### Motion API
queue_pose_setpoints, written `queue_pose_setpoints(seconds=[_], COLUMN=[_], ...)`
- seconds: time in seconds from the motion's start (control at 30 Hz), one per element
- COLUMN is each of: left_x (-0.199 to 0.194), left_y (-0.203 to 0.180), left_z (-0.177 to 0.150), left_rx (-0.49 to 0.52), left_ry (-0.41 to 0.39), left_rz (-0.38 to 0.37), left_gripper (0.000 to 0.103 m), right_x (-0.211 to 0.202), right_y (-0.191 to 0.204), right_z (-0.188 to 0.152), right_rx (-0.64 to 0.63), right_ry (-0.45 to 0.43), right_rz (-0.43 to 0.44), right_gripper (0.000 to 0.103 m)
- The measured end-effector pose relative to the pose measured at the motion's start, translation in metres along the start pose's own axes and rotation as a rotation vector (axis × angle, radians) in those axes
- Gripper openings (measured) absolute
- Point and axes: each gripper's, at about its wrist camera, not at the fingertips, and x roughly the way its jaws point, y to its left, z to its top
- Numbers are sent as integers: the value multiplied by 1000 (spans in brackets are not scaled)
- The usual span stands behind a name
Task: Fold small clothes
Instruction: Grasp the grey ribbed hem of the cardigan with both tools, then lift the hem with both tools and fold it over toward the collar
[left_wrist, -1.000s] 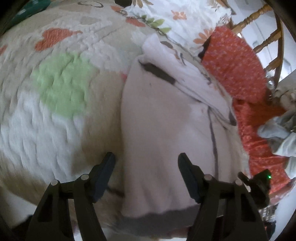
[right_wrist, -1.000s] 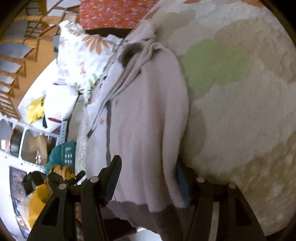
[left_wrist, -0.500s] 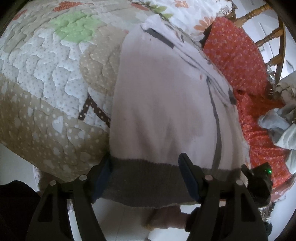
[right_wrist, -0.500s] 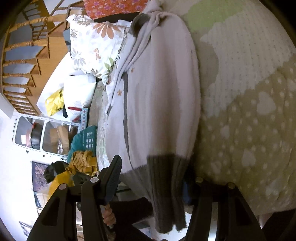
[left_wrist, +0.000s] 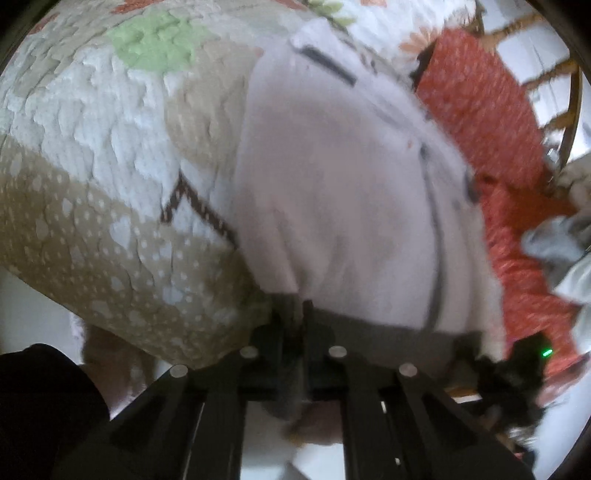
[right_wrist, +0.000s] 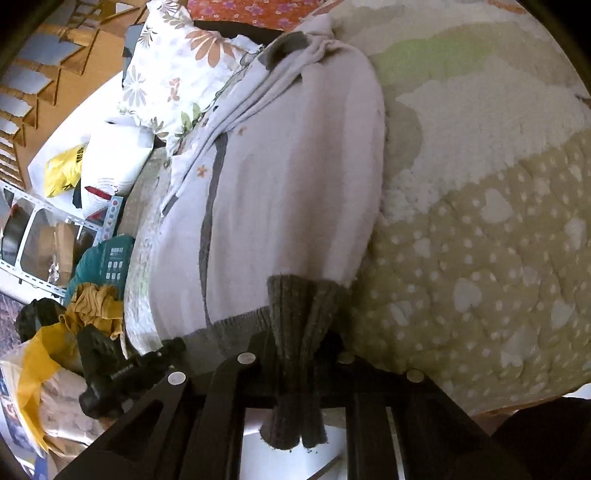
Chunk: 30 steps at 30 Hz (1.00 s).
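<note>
A pale pink knit sweater (left_wrist: 343, 192) with a grey ribbed hem lies lengthwise on a patchwork quilt (left_wrist: 110, 177), its hem at the bed's near edge. My left gripper (left_wrist: 293, 317) is shut on the grey hem at its left corner. In the right wrist view the same sweater (right_wrist: 288, 184) lies on the quilt (right_wrist: 480, 221). My right gripper (right_wrist: 299, 343) is shut on the bunched grey hem (right_wrist: 295, 317) at the other corner; the hem hangs down between the fingers. The sweater's collar end is crumpled at the far side.
A red dotted cloth (left_wrist: 480, 103) and grey garments (left_wrist: 554, 240) lie right of the sweater. A floral pillow (right_wrist: 184, 66), white bags, a shelf unit (right_wrist: 37, 236) and a yellow bag (right_wrist: 33, 369) are beside the bed. A wooden chair (left_wrist: 554, 92) stands behind.
Both grippers have closed from open onto the sweater's grey hem at the bed's near edge, after drawing back along the sweater toward that hem.
</note>
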Motion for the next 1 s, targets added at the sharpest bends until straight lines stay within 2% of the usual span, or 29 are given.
queue_pose_setpoints(seconds=[0.1,0.2,0.33,0.47,0.57,0.67,0.73,0.83,1.0], left_x=[-30,-59,-84,-84,-75,-65,-64,-68,-67], left_y=[-13,-25,-31,-16,2,19,22,14,-14], left_z=[8,7,-9,-33,-48,-53,-47,-32,29], left_rx=[29,46,82,53,15,-35,-54,-31,15], left_ry=[-64,-96,-113,-73,-35,-5,-3,-21,-65], left_rz=[-33,-62,-36,-25,-15,-23,-35,-43,-61], left_gripper=[7,7,7,7,7,7,7,7,7], right_x=[-14,-35,-57,-65,-56,-47,-47,-55,-58], right_y=[8,19,31,30,12,-9,-14,0,41], right_z=[3,3,-8,-34,-58,-68,-64,-47,11], right_rx=[-10,-15,-55,-73,-47,-5,19,-33,-113], right_ry=[-27,-59,-55,1,66,99,98,71,13], right_rz=[26,75,115,118,88,58,67,71,75], right_gripper=[12,11,11,11,11,11,11,11,11])
